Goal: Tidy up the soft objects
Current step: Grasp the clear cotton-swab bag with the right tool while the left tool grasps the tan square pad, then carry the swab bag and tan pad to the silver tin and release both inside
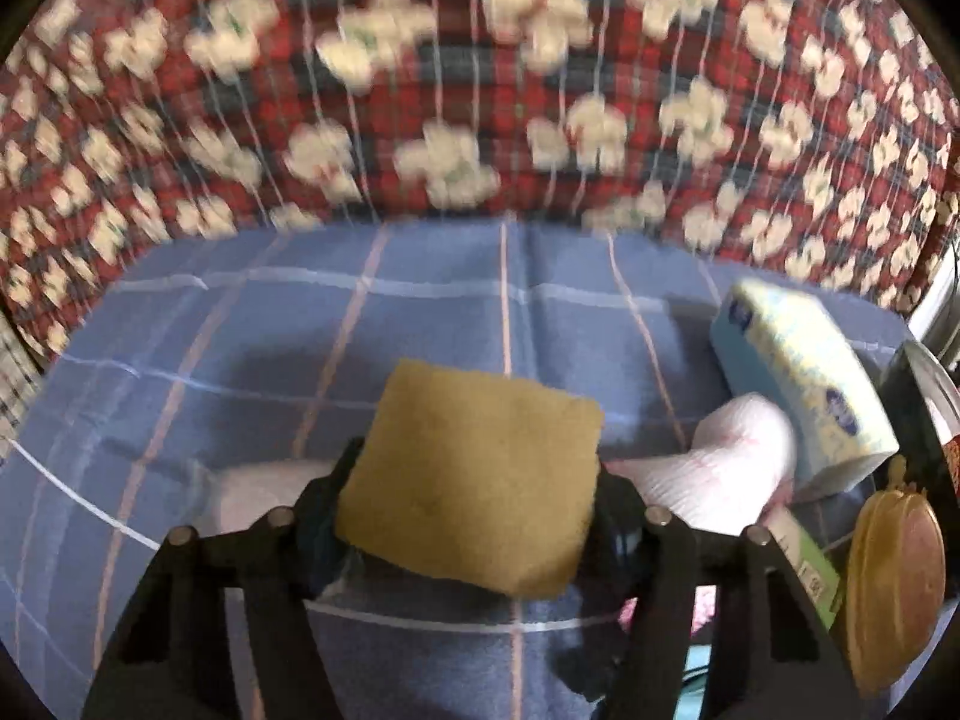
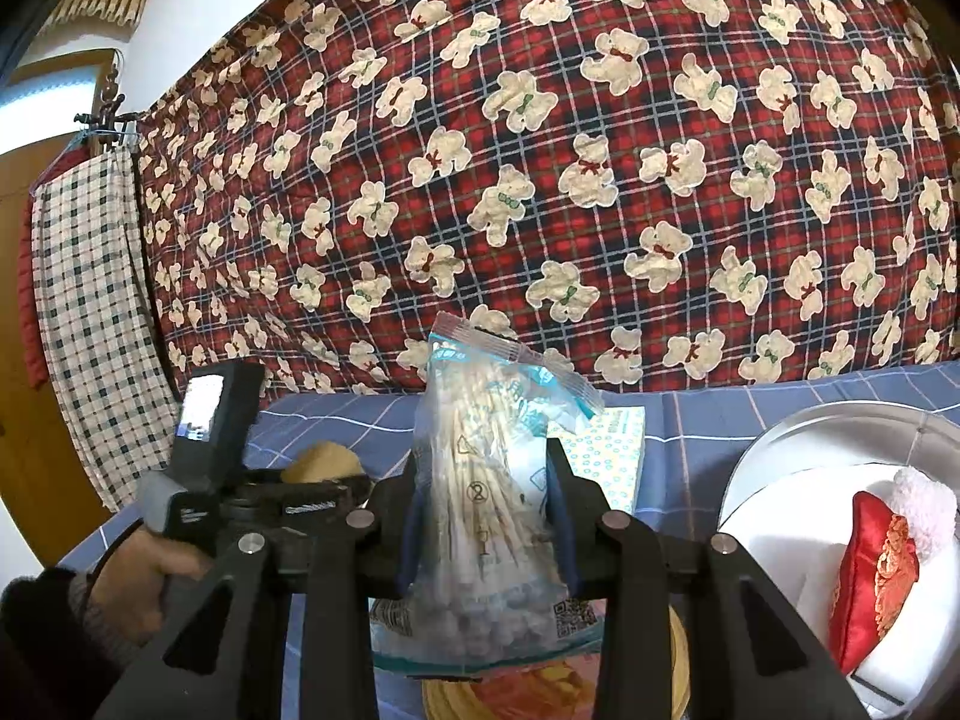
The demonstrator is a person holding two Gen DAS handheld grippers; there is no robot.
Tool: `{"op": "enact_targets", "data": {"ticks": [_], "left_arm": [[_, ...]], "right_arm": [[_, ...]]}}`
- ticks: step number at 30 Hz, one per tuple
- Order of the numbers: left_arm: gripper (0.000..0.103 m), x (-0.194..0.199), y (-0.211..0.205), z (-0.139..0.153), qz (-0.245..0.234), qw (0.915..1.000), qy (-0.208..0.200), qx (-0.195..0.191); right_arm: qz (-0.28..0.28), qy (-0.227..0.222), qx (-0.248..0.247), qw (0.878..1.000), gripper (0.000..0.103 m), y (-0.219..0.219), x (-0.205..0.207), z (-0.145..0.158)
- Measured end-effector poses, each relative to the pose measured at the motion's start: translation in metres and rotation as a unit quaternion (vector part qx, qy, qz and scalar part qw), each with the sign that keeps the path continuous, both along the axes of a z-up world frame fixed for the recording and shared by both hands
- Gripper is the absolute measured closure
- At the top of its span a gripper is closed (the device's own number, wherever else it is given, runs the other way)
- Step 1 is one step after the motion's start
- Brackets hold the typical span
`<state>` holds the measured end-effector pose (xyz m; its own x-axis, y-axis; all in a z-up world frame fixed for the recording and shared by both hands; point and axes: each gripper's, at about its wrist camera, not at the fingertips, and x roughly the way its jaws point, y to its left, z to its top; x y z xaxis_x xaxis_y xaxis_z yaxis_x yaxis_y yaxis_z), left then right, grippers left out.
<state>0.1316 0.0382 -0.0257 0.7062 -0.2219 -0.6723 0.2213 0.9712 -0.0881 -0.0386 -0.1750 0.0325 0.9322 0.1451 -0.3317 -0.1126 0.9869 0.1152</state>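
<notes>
While the left gripper (image 1: 474,498) clamps the tan sponge (image 1: 474,480) between its 2 fingers, the sponge juts forward above the blue checked bed sheet (image 1: 420,312); it looks light and springy, so a squeeze across its flat faces near the middle should hold without slipping. Beyond it to the right lie a pink roll of paper (image 1: 744,450) and a tissue box (image 1: 798,384), touching each other. The right gripper (image 2: 486,510) is closed on a plastic bag of cotton swabs (image 2: 486,480), pinched at mid-height; the film seems slippery and crinkly and the load light, so a hold around the bundled stems looks safer than one on the loose top. Off to its right sits a white round box (image 2: 780,438) holding a red cushion (image 2: 870,576). Motion blur smears the left view's quilt (image 1: 480,90); the gold-coloured object (image 1: 894,588) at its edge is cut off and I cannot identify it, and whatever lies under the swab bag is mostly hidden.
</notes>
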Motion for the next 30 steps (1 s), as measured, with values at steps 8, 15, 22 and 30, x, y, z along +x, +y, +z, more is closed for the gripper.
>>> {"op": "enact_targets", "data": {"ticks": [8,15,22,30], "left_arm": [[0.038,-0.056,-0.009,0.034,0.023,0.9918,-0.119,-0.040],[0.038,-0.094,-0.041,0.044,0.005,0.9864,-0.159,-0.042],[0.038,-0.112,-0.067,0.041,-0.015,0.9867,-0.156,-0.044],[0.038,-0.129,-0.087,0.041,-0.024,0.9854,-0.163,-0.043]], "right_arm": [[-0.021,-0.018,-0.019,0.999,0.065,0.001,-0.004,0.002],[-0.044,-0.045,-0.057,0.996,0.065,-0.001,-0.015,0.006],[-0.070,-0.059,-0.098,0.991,0.065,-0.016,-0.030,0.007],[-0.085,-0.057,-0.114,0.988,0.065,-0.037,-0.042,0.005]]}}
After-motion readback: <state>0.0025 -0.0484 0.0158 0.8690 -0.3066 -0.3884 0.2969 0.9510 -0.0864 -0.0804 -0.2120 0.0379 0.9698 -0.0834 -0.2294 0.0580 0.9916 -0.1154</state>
